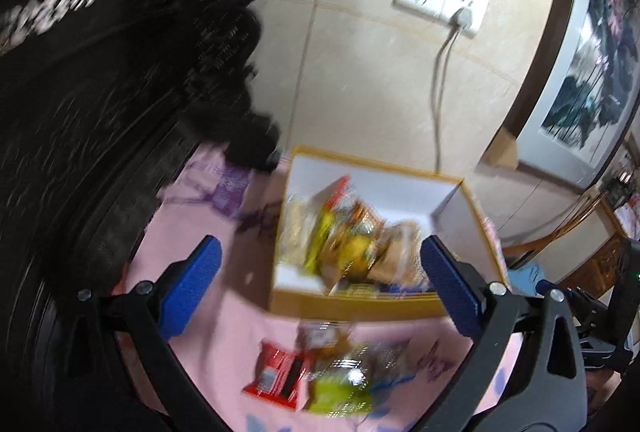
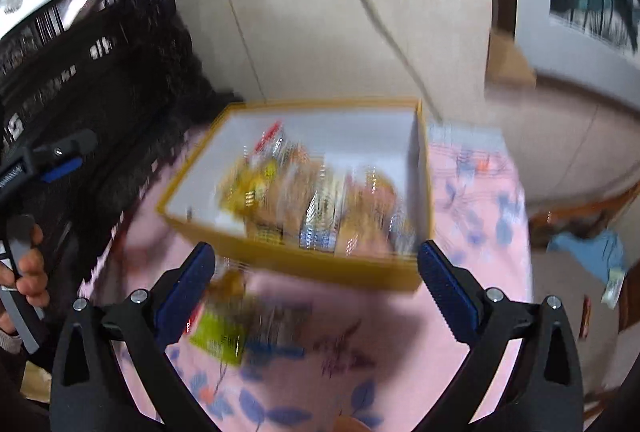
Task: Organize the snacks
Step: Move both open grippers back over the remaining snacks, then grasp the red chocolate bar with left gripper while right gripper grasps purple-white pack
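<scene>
1. Both tools stand with their blue pads spread wide and nothing between them: the left gripper (image 1: 320, 268) and the right gripper (image 2: 316, 280) each point down over a pink flowered cloth (image 2: 400, 372).

2. Nearest, just below and ahead of the left gripper's pads, lies a small heap of loose snacks: a red packet (image 1: 276, 376), a yellow-green packet (image 1: 340, 392), and at least one clear-wrapped piece (image 1: 324, 336) behind them. In the right wrist view the same yellow-green packet (image 2: 220, 336) sits just beside that gripper's left pad. The blur prevents a firm count; I judge three or four loose pieces.

3. Farther ahead, beyond the heap, is one yellow box (image 1: 360, 306) with a white lining, already holding a row of upright packets (image 2: 320, 200). Perhaps six to eight, too smeared to count properly.

4. The step in hand looks like picking up a loose packet to add to the box. To do it well, settle the gripper, single out one packet, bring the pads down on either side of its edge, and close gently so the wrapper is pinched, not crushed.

5. The empty white corner at the box's left end looks the best slot.

6. One person's hand (image 2: 28, 272) holds the other tool at the left edge of the right wrist view.
</scene>
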`<action>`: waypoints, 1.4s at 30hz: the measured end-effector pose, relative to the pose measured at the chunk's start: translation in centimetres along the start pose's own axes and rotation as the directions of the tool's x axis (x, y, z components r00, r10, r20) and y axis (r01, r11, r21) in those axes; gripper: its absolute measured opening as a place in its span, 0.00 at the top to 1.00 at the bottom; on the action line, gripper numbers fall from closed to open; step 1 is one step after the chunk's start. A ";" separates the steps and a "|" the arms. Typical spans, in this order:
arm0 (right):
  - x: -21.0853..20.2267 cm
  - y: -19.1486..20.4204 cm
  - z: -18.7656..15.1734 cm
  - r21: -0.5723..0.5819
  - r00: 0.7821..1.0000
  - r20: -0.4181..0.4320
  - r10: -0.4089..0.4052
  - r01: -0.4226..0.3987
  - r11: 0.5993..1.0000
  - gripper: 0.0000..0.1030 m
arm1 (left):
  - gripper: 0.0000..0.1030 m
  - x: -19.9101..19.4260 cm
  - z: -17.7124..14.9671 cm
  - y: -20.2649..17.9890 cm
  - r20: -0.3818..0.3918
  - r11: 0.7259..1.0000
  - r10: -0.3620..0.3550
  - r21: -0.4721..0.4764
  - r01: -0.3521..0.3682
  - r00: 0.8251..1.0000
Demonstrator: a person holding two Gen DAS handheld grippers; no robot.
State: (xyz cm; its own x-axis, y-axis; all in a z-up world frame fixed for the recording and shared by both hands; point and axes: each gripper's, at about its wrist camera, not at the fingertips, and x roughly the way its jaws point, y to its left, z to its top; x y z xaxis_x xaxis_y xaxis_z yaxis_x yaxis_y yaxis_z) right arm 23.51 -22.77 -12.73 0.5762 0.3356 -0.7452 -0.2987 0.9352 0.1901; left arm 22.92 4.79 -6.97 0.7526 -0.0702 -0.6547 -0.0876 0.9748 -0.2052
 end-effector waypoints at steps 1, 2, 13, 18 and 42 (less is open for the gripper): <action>0.5 0.2 -0.8 0.003 1.000 -0.024 0.001 -0.001 1.000 0.01 | 0.02 -0.1 -0.7 0.5 -0.015 1.000 0.006 -0.011 -0.006 1.000; 1.0 0.4 -1.5 0.004 0.999 -0.048 0.000 0.000 1.000 0.02 | 0.02 -0.1 -1.3 1.0 -0.029 1.000 0.011 -0.025 -0.011 1.000; 8.1 3.4 -5.9 0.014 0.972 -0.236 -0.020 0.024 1.000 0.02 | 0.02 -1.3 -7.9 4.2 -0.143 0.997 0.054 -0.054 -0.062 0.988; 11.9 3.7 -5.9 0.023 0.956 -0.289 -0.056 0.066 0.998 0.11 | 0.02 -1.8 -9.5 5.4 -0.176 0.994 0.059 -0.079 -0.074 0.983; 11.7 0.9 -8.0 0.079 0.948 -0.305 -0.093 0.123 0.989 0.57 | 0.02 6.1 -13.0 3.7 -0.296 0.982 0.138 0.165 -0.092 0.945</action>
State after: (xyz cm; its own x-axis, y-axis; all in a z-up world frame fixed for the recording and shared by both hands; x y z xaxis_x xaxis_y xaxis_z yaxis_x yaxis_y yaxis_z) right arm 23.87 -18.94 -26.36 0.3417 0.1961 -0.9191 -0.1650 0.9753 0.1468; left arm 18.73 5.19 -21.17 0.5061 0.0053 -0.8624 -0.0474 0.9986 -0.0217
